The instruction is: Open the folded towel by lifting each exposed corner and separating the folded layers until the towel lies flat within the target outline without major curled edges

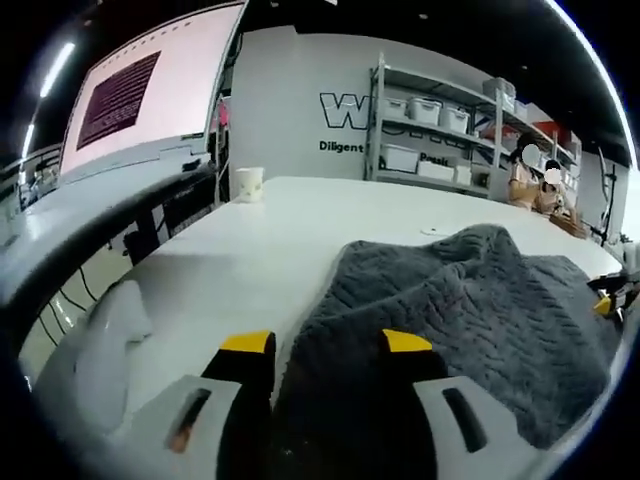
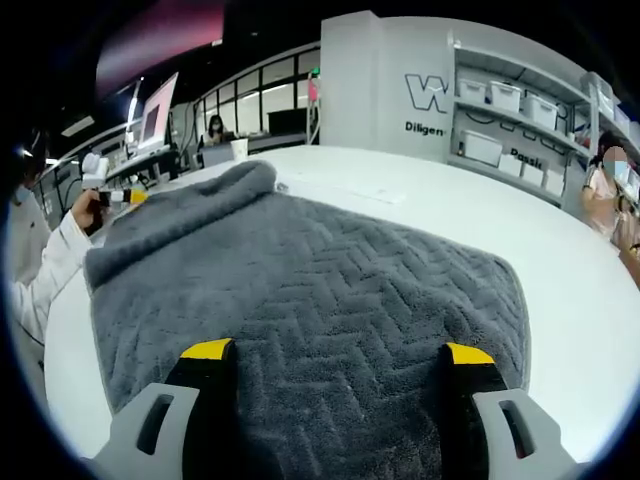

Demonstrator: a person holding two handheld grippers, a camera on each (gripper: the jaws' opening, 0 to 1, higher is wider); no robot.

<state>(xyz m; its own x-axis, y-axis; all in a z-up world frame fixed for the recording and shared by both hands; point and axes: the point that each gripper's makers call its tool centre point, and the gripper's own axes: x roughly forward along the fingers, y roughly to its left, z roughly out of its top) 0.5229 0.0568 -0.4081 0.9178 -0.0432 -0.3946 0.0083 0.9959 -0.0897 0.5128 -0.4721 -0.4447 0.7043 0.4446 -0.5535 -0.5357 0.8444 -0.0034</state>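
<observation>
At the bottom of the left gripper view, the left gripper (image 1: 328,345), its black jaws tipped in yellow, stands parted with a raised fold of the dark grey herringbone-textured towel (image 1: 470,320) bunched between and over the jaws; whether the jaws press on the cloth cannot be told. In the right gripper view, the right gripper (image 2: 338,352) hangs with its jaws wide apart just above the same towel (image 2: 320,290), which spreads across the centre of the frame on the white round-edged table (image 2: 560,300), one far corner humped up at upper left; contact with the cloth cannot be judged there. At the left edge of that view a hand (image 2: 88,210) in a white sleeve holds the other gripper by the towel's far corner. On the grey wall (image 2: 420,80) behind, large outlined lettering begins "W" with smaller dark text beneath reading "Diligen", the rest hidden by metal shelving with white storage bins (image 2: 510,110). In the left gripper view a white paper cup (image 1: 248,184) stands at the table's far edge, and a large pale screen bearing a dark block of unreadable text (image 1: 140,90) tilts across the upper left.
</observation>
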